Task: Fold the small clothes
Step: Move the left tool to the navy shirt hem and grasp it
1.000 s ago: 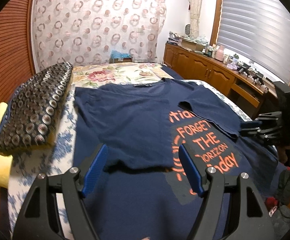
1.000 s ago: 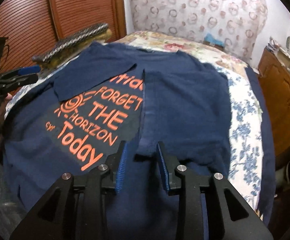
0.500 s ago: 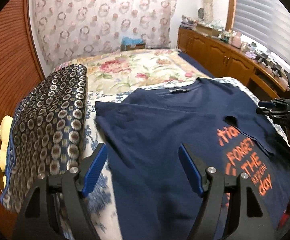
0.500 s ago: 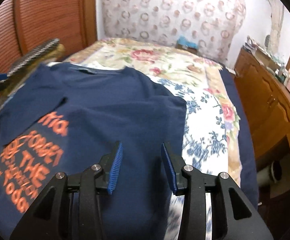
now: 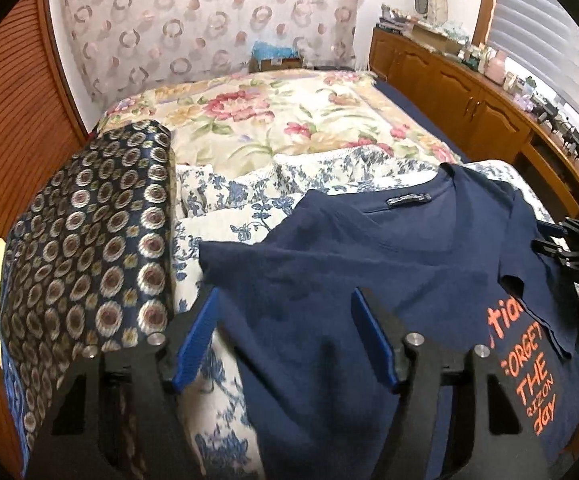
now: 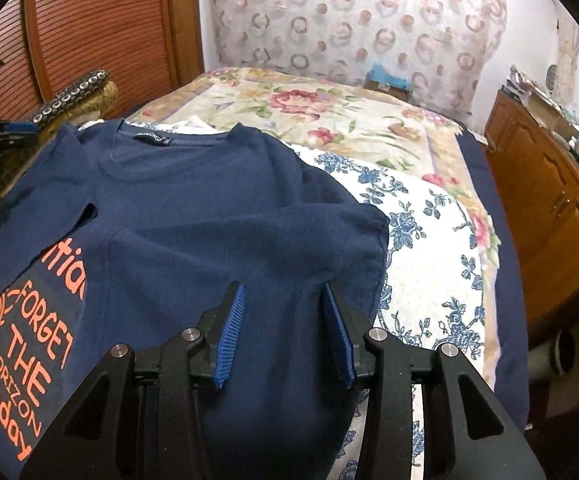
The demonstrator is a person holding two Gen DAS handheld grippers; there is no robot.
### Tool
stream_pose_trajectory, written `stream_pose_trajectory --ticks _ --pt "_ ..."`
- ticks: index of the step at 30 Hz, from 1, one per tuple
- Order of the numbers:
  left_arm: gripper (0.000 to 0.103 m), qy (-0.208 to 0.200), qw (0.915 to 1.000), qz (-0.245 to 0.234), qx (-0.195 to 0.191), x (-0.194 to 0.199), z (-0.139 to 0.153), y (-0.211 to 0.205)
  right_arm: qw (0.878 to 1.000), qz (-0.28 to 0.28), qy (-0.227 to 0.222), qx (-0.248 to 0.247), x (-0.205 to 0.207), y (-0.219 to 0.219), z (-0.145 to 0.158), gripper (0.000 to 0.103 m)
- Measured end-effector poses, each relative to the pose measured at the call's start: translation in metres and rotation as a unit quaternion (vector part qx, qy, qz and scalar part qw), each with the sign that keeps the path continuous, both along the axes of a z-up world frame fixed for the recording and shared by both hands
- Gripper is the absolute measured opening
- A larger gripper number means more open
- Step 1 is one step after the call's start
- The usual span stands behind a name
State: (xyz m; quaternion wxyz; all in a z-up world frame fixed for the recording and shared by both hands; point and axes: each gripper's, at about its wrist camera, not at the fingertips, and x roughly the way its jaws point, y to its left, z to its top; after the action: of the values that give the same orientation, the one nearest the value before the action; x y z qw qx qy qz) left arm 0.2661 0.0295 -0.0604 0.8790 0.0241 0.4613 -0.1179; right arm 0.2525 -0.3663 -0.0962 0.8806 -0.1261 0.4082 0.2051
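Observation:
A navy T-shirt [image 5: 369, 280] with orange lettering lies on the bed, both sides folded in over the print; it also shows in the right wrist view [image 6: 209, 220]. My left gripper [image 5: 285, 312] is open and empty above the shirt's left folded edge, near the shoulder. My right gripper [image 6: 285, 308] is open and empty above the shirt's right folded sleeve. The right gripper also shows at the right edge of the left wrist view [image 5: 569, 244], and the left gripper shows at the left edge of the right wrist view [image 6: 5, 132].
A patterned dark cushion [image 5: 85, 264] lies left of the shirt on a floral bedspread [image 5: 289, 120]. A blue-flowered sheet [image 6: 421, 260] lies under the shirt. Wooden cabinets [image 5: 469, 96] run along the right wall, a wooden shutter door [image 6: 97, 28] on the left.
Both grippers moved up the shirt from its lower hem toward the shoulders. The right jaws opened wider. The shirt lies as before.

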Motion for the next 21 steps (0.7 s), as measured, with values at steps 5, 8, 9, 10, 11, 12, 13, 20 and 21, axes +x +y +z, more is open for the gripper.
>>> stream_pose_trajectory --ticks 5,8,9,10,11,12,13,20,21 --pt "0.06 0.029 0.9994 0.013 0.016 0.024 -0.013 0.0 1.0 0.0 0.0 0.002 0.001 -0.003 0.0 0.041" --pt "0.057 0.04 0.9988 0.017 0.022 0.035 -0.016 -0.003 1.0 0.0 0.002 0.005 0.001 -0.002 0.0 0.041" --pt "0.056 0.044 0.9985 0.016 0.027 0.038 -0.016 -0.005 1.0 0.0 0.002 0.006 0.001 -0.001 0.0 0.041" --pt "0.055 0.046 0.9983 0.015 0.034 0.04 -0.017 -0.006 1.0 0.0 0.002 0.006 0.001 -0.001 0.0 0.041" --pt "0.052 0.05 0.9978 0.015 0.041 0.043 -0.019 -0.007 1.0 0.0 0.002 0.006 0.001 -0.001 0.0 0.041" --pt "0.051 0.055 0.9974 0.017 0.044 0.046 -0.021 -0.007 1.0 0.0 0.002 0.006 0.001 -0.001 0.0 0.041" --pt "0.049 0.059 0.997 0.019 0.046 0.047 -0.022 -0.007 1.0 0.0 0.002 0.006 0.001 -0.001 0.0 0.041" --pt "0.028 0.069 0.9964 0.014 0.047 0.053 -0.029 -0.01 1.0 0.0 0.002 0.006 0.001 -0.001 0.0 0.042" --pt "0.024 0.07 0.9964 0.012 0.045 0.053 -0.03 -0.011 1.0 0.0 0.002 0.006 0.001 -0.002 0.0 0.042"
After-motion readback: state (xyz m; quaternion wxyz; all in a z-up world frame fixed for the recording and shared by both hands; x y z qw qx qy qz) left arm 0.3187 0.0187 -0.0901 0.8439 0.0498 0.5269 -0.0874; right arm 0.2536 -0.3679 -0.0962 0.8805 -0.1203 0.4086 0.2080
